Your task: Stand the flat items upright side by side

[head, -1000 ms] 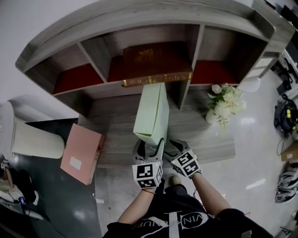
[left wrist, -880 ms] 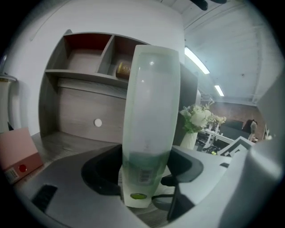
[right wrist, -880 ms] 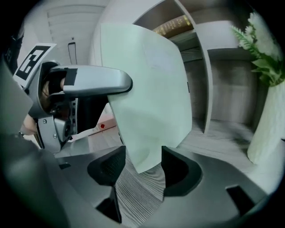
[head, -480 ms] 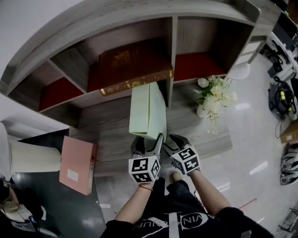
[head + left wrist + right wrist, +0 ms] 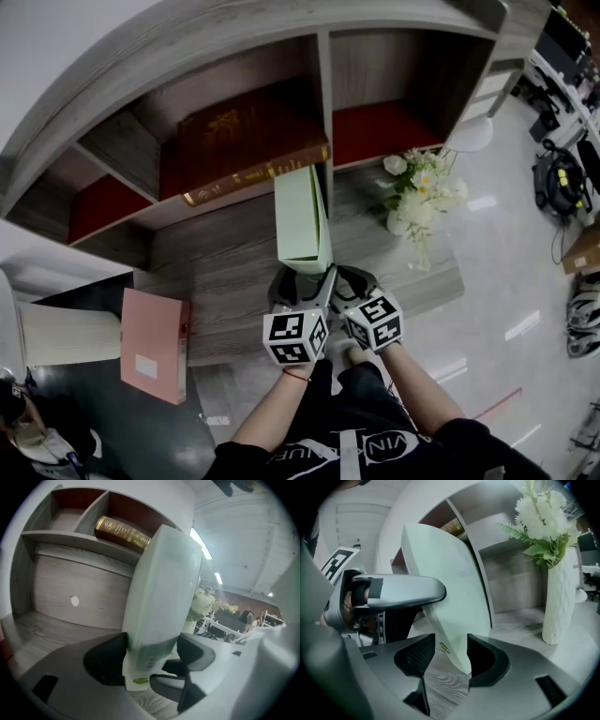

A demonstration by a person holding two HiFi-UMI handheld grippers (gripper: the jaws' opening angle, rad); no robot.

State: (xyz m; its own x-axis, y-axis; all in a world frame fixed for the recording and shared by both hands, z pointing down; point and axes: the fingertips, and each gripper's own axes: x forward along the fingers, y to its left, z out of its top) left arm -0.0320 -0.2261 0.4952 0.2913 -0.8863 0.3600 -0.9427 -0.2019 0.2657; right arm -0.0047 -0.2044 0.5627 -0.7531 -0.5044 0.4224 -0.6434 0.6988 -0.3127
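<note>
A pale green flat box [image 5: 302, 216] stands on edge on the grey wood desk [image 5: 220, 272], just in front of the shelf unit [image 5: 323, 56]. My left gripper [image 5: 302, 281] has the box's near end [image 5: 159, 597] between its pads, which touch both faces while the jaws are opening. My right gripper [image 5: 352, 281] sits beside it, its jaws closing on the box's lower corner [image 5: 454, 634]. A brown book [image 5: 248, 141] with gold edging lies flat in the middle shelf bay. A pink flat box [image 5: 155, 342] lies at the desk's left end.
A white vase of flowers [image 5: 417, 192] stands on the desk right of the green box, close to my right gripper [image 5: 451, 653]. A shelf divider [image 5: 323, 112] rises directly behind the box. A white cylindrical bin [image 5: 66, 333] lies lower left. Red-lined bays flank the book.
The green box has tipped further upright and now shows mostly its thin edge. Both grippers have stayed at its near end.
</note>
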